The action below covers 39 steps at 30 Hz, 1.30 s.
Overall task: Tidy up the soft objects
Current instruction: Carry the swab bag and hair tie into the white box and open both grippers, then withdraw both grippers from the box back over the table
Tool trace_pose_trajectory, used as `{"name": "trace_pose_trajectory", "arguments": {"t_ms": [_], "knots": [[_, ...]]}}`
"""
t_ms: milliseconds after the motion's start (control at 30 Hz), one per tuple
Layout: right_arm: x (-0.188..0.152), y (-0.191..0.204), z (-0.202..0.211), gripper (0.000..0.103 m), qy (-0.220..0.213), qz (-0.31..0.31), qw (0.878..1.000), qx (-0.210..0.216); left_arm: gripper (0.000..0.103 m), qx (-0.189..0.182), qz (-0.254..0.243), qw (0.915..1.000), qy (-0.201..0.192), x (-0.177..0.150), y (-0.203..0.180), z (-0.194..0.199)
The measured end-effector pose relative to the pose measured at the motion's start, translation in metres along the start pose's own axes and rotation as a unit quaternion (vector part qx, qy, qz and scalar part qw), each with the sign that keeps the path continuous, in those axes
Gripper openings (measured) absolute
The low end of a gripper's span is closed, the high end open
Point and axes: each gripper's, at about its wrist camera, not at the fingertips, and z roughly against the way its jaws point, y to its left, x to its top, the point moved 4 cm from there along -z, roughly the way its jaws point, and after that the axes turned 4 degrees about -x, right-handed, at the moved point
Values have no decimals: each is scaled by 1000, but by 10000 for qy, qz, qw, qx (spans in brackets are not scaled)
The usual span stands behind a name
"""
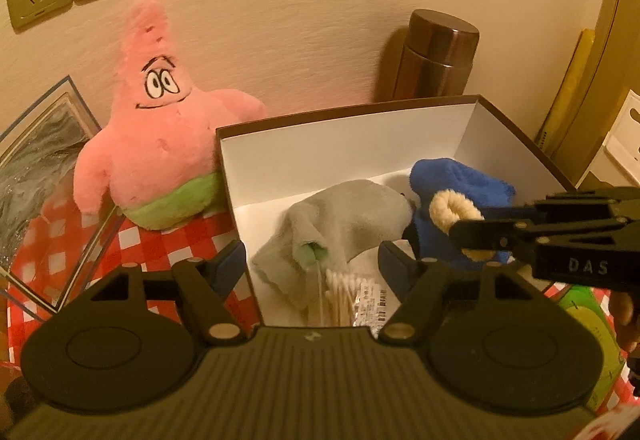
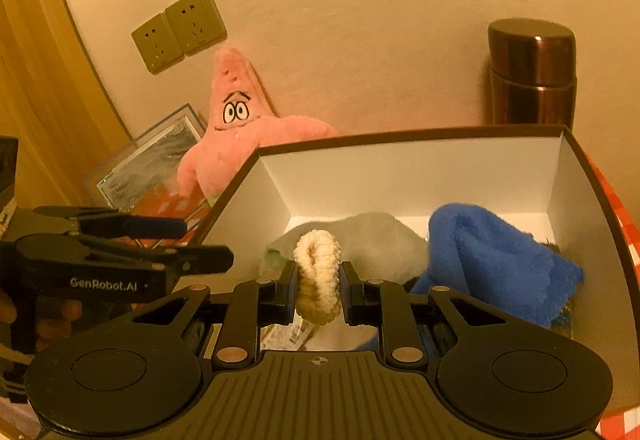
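A cream fluffy scrunchie (image 2: 318, 276) hangs pinched between the pads of my right gripper (image 2: 318, 294), just over the near edge of the white-lined box (image 2: 400, 168). In the left wrist view, the right gripper (image 1: 472, 226) comes in from the right with the scrunchie (image 1: 456, 206) in it, over the blue fleece cloth (image 1: 460, 180). My left gripper (image 1: 312, 262) is open above the box's near left corner, with a grey cloth (image 1: 348, 216) lying below its fingers, untouched. The grey cloth (image 2: 376, 236) and blue cloth (image 2: 500, 264) lie inside the box.
A pink star plush (image 1: 160, 144) leans on the wall left of the box, beside a clear case (image 1: 44, 160). A brown metal flask (image 1: 436, 56) stands behind the box. A pack of cotton swabs (image 1: 340, 296) lies in the box's near end. A red-checked cloth (image 1: 160, 252) covers the table.
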Motion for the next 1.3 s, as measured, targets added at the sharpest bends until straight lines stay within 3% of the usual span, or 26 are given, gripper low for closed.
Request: {"name": "trace_pose_trajectory", "arguments": {"t_ms": [33, 67, 133, 433, 767, 1133, 1300], "knots": [[1, 0, -2, 33, -32, -7, 10000, -21, 71, 10, 12, 10000, 2, -1, 1, 0], [3, 0, -3, 52, -91, -52, 9999, -57, 71, 15, 24, 10000, 6, -1, 2, 1], [7, -1, -2, 73, -263, -182, 9995, -83, 72, 23, 51, 10000, 3, -2, 3, 1], [2, -10, 9, 74, -85, -240, 9994, -246, 75, 146, 189, 9997, -39, -7, 5, 14], [-14, -11, 59, 74, -119, 109, 9983, -563, 82, 436, 227, 9984, -271, -5, -7, 55], [-38, -14, 140, 74, -548, -23, 9975, -446, 87, 875, -42, 9942, -627, -30, -58, 114], [-55, -18, 176, 74, -518, -49, 9982, -299, 87, 922, 262, 9936, -598, -52, -85, 141]]}}
